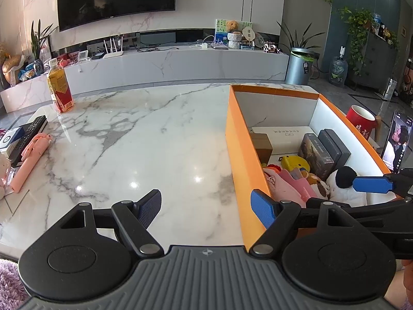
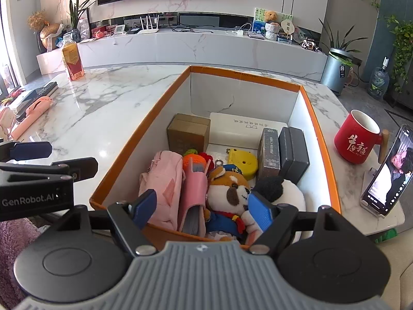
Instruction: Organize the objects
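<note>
Tongs (image 1: 206, 210) spread, bare marble (image 1: 155, 139) beside box (image 1: 238, 155)

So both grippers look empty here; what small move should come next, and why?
Probably swing the left hand-held gripper toward the pink selfie stick at the table's left edge: both grippers are open and empty, the orange box already holds toys, and the stick lies outside it.

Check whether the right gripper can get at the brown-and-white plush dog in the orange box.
Probably yes: the right gripper is open just above the brown-and-white plush dog, which lies uncovered on top in the orange box.
</note>
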